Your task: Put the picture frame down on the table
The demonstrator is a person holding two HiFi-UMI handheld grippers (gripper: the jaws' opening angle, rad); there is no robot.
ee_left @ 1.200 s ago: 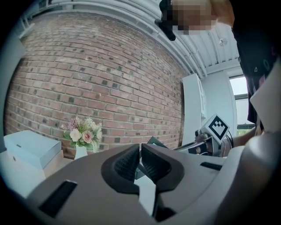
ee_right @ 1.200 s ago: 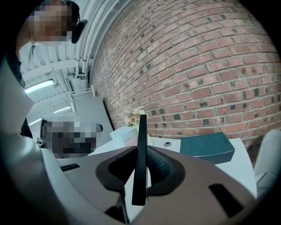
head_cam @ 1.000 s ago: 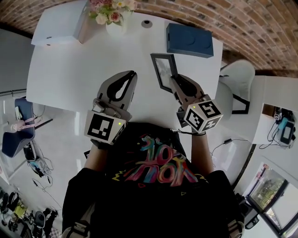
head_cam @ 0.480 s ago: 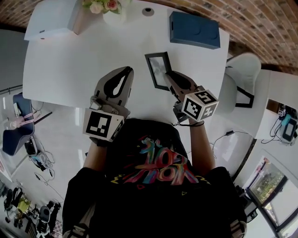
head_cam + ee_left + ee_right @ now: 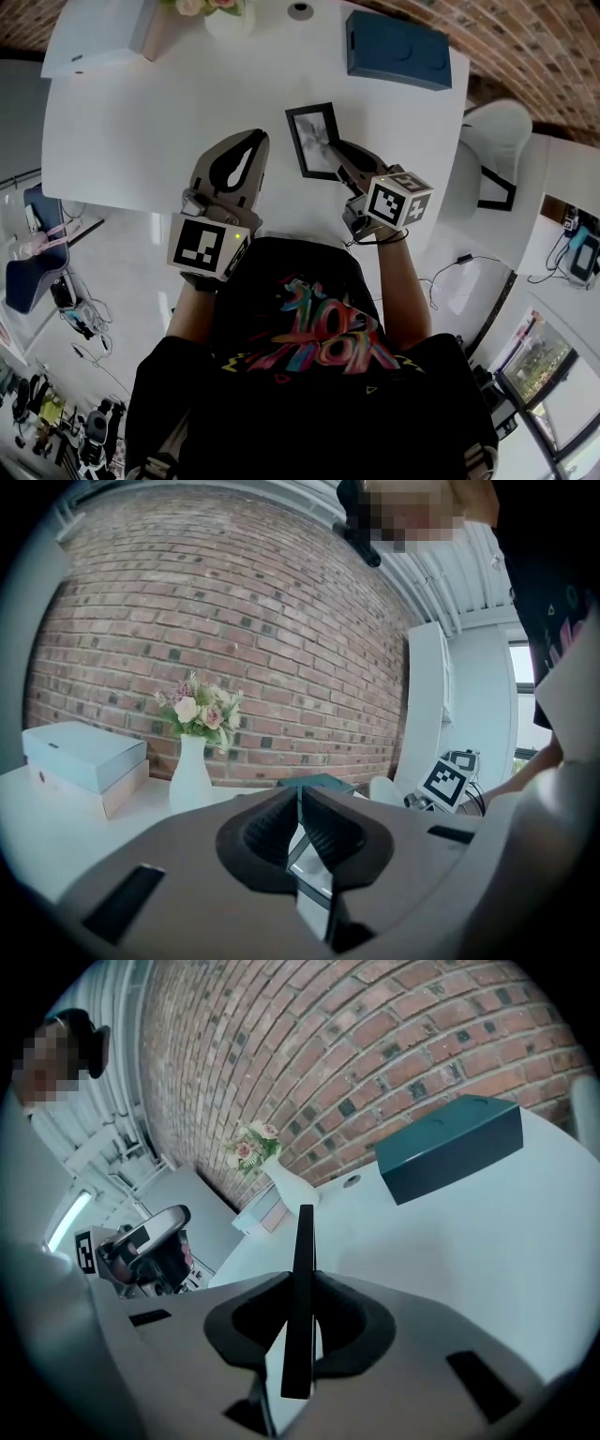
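Had the picture frame (image 5: 312, 141) pinched edge-on in the right hand-held gripper (image 5: 342, 159), over the white worktop (image 5: 141, 141). Left hand-held gripper (image 5: 257, 141) clenched on nothing. Looked like the lowering step; next called for laying it flat, then letting go gently.

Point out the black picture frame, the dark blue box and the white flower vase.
black picture frame (image 5: 312, 141): head view, middle of its picture.
dark blue box (image 5: 405, 50): head view, its top face.
white flower vase (image 5: 190, 776): left gripper view, its body.
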